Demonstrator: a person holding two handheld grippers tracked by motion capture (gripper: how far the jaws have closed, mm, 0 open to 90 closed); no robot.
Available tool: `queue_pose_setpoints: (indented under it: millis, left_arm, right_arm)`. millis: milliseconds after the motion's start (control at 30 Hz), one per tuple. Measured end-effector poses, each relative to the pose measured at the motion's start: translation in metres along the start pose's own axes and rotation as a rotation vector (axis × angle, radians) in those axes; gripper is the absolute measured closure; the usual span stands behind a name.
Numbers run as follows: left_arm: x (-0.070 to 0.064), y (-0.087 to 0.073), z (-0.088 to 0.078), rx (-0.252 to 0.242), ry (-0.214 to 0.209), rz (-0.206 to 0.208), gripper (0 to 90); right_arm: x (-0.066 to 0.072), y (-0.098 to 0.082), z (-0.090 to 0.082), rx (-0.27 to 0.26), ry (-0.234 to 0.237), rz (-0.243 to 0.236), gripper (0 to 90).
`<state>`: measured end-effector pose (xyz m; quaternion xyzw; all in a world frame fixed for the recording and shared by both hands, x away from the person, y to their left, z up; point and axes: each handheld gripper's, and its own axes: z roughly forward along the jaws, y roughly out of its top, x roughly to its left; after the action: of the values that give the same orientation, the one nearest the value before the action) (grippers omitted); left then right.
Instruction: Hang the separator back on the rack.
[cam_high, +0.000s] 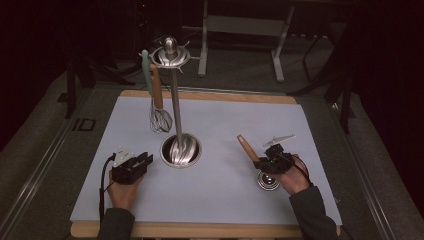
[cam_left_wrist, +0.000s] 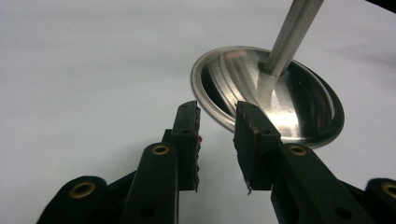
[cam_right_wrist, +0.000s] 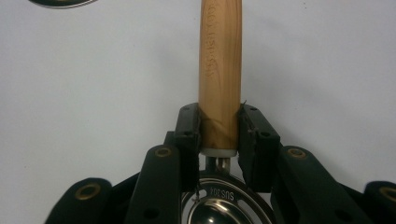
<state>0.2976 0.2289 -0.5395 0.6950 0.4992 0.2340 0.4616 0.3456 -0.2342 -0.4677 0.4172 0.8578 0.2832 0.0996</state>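
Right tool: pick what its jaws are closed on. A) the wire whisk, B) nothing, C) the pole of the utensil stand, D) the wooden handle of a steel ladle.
D: in the right gripper view the right tool has both pads pressed against the wooden handle, with the steel ladle bowl just below; the whisk hangs on the stand.

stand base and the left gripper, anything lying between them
Nothing: in the left gripper view only bare white table separates the open left gripper from the stand base.
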Motion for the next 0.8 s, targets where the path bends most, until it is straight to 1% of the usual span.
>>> queue_pose_setpoints:
  millis: [200, 300, 433, 533, 800]
  left_arm:
    - [-0.0002, 0.0000, 0.0000, 0.000, 0.002, 0.002, 70.2]
    - [-0.0003, 0.0000, -0.0001, 0.000, 0.003, 0.003, 70.2]
    - [-0.0003, 0.0000, 0.0000, 0.000, 0.002, 0.002, 70.2]
    - [-0.0003, 0.0000, 0.0000, 0.000, 0.002, 0.002, 70.0]
    - [-0.0005, 0.0000, -0.0001, 0.000, 0.002, 0.004, 69.8]
  right_arm:
    - [0.0022, -0.0003, -0.0009, -0.018, -0.002, -0.001, 71.3]
    - [0.0025, -0.0001, -0.0018, -0.029, 0.012, -0.001, 71.3]
    - [0.0032, 0.0007, -0.0036, -0.043, 0.019, 0.001, 71.3]
    - [0.0040, 0.0017, -0.0046, -0.060, 0.025, -0.001, 71.3]
    - [0.0101, 0.0048, -0.0079, -0.113, 0.020, -0.015, 71.3]
